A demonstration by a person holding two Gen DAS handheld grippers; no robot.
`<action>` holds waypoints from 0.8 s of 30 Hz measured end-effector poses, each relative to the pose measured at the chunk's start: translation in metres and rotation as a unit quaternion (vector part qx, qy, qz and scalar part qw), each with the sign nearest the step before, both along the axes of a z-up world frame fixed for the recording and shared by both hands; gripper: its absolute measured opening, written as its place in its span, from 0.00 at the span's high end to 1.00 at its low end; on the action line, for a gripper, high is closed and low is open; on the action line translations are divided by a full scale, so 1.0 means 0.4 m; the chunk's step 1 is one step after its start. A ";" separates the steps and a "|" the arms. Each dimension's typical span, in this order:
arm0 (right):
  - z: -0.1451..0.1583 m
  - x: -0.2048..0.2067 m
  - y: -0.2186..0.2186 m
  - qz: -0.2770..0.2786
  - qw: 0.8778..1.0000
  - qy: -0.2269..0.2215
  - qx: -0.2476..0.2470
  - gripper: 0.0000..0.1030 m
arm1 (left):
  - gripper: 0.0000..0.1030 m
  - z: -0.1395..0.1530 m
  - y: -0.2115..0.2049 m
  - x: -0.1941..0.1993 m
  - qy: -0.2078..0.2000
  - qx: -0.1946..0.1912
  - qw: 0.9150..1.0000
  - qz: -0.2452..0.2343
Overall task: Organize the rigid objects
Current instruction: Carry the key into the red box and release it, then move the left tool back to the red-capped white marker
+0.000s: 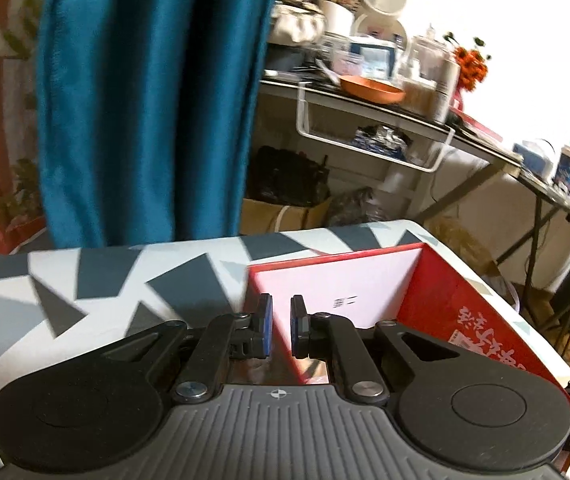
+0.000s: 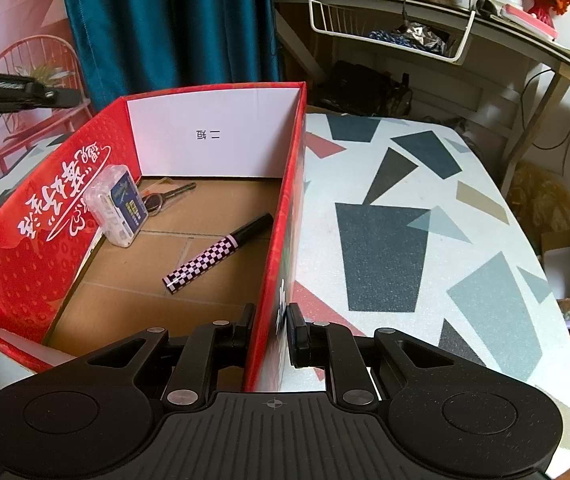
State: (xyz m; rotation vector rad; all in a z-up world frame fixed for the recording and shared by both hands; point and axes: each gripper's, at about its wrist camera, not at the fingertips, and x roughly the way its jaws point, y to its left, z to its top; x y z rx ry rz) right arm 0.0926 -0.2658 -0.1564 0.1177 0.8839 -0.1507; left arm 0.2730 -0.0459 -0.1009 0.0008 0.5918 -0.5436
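Right gripper (image 2: 271,334) clamped on the red box's (image 2: 13,264) right wall, fingers nearly together. Left gripper (image 1: 281,330) also narrow, pinching the box's left wall edge (blurred). Box sits on the patterned table (image 2: 405,216). Inside: checkered pen (image 2: 205,258) at centre, clear plastic case (image 2: 115,204) at 10 o'clock, keys (image 2: 165,196) just beside it

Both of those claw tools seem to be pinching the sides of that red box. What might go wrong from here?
The right gripper pinches only the thin right wall of the red box, and the left gripper clamps the opposite wall, so the cardboard may bend or tear if pulled unevenly. If the box tilts, the checkered pen, clear plastic case and keys lying loose inside could slide or spill.
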 end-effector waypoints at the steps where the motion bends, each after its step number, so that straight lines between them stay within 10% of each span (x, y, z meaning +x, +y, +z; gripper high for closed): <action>1: 0.000 0.000 0.000 0.000 1.000 0.000 0.000 0.86 | 0.90 -0.002 0.015 -0.004 0.003 0.000 1.000 0.008; 24: -0.001 -0.001 0.000 0.000 1.000 -0.001 0.001 0.86 | 0.90 -0.247 0.062 -0.074 0.119 0.051 0.991 0.042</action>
